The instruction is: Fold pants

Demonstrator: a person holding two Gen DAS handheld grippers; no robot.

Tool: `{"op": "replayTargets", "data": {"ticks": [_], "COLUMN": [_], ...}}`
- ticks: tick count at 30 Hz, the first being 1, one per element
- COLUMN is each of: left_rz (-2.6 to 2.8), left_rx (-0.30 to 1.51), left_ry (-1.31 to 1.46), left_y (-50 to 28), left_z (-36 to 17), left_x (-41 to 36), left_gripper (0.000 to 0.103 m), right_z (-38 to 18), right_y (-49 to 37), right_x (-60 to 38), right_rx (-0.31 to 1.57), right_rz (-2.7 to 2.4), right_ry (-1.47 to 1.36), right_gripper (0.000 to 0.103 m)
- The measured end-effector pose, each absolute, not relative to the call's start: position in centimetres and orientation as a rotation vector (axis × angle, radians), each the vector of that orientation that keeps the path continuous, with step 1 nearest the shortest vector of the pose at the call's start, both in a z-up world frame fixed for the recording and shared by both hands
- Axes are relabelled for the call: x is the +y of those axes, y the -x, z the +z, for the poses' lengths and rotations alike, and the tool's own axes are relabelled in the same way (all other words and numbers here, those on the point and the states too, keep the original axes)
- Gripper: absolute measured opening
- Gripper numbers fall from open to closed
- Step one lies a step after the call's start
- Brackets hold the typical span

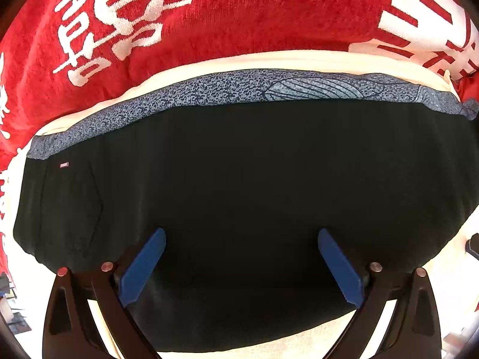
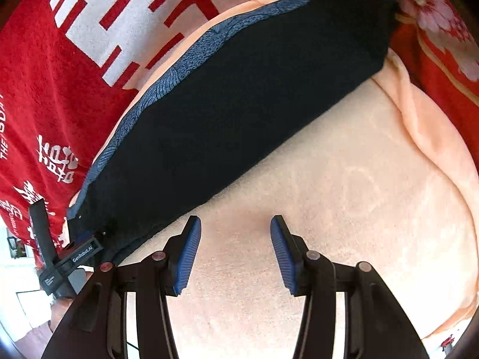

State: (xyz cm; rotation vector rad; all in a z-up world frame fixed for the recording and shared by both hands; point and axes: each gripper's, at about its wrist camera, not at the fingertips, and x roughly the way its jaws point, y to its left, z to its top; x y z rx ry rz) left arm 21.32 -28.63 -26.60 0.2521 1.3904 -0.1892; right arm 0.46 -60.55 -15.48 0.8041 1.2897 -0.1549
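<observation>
Both the left gripper (image 1: 242,264) and right gripper (image 2: 236,254) are wide open and empty, so press the folded pants (image 1: 239,179) flat gently.

Home bedroom, likely — red blanket (image 1: 209,24) with white characters; peach fleece cover (image 2: 329,194)

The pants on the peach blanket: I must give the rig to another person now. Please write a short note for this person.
Left tongs: open, holding nothing, hovering over the dark pants.
Right tongs: open, holding nothing, over the bare peach blanket, beside the pants' near edge.
Pants: lying as a flat, compact dark bundle on the peach blanket, blue patterned band along the far edge, red printed cloth beyond.
Done: they look already folded at least once; how many times cannot be told.
Left: probably check the edges, then one more fold if needed.
</observation>
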Motion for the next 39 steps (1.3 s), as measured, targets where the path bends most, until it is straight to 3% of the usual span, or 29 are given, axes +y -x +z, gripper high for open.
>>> {"op": "replayTargets", "data": {"ticks": [26,39], "left_rz": [-0.137,-0.304], "left_rx": [1.399,1.357], "left_ry": [-0.368,-0.335], "left_y": [-21.8,-21.5], "left_z": [-25.3,-22.0], "left_x": [-31.5,-40.0], "left_gripper": [0.102,0.102], "right_z": [-15.3,-15.5], "right_y": [1.0,1.4], "right_x": [-65.3,-66.5], "right_rx": [1.207,1.135], "right_rz": [-0.204,-0.198], "right_ry": [-0.946,-1.024], "right_gripper": [0.052,0.052]}}
